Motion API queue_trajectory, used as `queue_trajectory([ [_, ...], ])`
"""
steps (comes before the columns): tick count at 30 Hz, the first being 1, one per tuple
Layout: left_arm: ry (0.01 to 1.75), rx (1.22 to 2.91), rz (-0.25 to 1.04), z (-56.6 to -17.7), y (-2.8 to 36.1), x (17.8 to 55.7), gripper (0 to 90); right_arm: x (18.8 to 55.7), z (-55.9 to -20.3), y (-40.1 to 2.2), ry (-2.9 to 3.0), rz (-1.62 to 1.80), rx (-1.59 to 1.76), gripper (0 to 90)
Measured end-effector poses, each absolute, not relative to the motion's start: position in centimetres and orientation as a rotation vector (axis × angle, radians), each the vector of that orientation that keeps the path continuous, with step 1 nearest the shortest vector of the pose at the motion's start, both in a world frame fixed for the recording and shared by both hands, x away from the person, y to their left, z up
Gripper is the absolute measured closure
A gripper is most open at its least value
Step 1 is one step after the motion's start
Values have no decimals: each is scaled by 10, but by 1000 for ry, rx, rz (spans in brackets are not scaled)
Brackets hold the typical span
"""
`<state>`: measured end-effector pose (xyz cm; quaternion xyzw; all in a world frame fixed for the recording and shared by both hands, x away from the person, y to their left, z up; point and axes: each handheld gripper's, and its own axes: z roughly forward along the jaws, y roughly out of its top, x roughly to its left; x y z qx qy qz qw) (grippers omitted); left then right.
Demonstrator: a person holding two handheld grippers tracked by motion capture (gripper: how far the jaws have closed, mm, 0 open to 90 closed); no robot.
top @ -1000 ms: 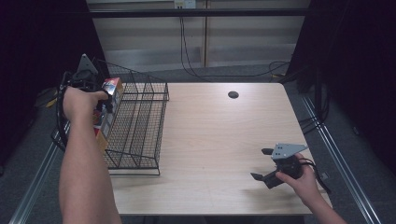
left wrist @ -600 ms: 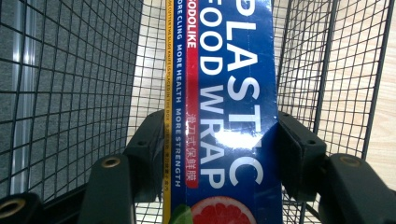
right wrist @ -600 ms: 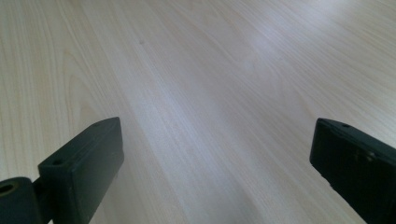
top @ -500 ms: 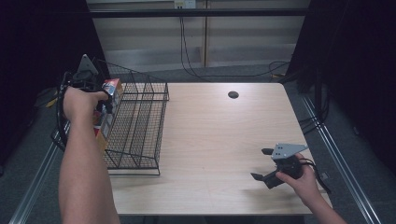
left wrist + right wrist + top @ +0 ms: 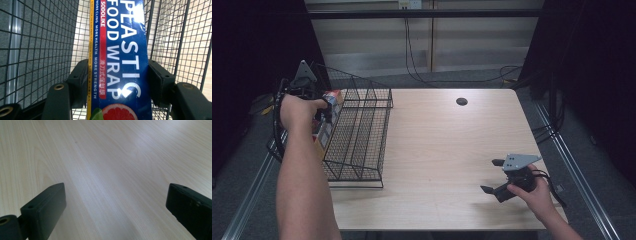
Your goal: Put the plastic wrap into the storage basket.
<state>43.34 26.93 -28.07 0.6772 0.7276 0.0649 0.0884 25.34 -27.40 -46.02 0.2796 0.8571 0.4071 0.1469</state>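
left tool (image 5: 117,82) grips the long blue plastic-wrap box (image 5: 122,60) inside the black wire basket (image 5: 362,135), unreleased; right tool (image 5: 497,176) gapes empty.

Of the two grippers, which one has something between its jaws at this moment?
The left gripper, at the wire basket: its jaws press both sides of a blue plastic wrap box. The right gripper stands open over the bare wooden table.
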Motion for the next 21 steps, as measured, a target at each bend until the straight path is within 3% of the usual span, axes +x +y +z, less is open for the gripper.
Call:
queue_trajectory([
  [21,2171,2025,177,-289,274,434,415,254,-461,-273,2472,1166,800,27],
])
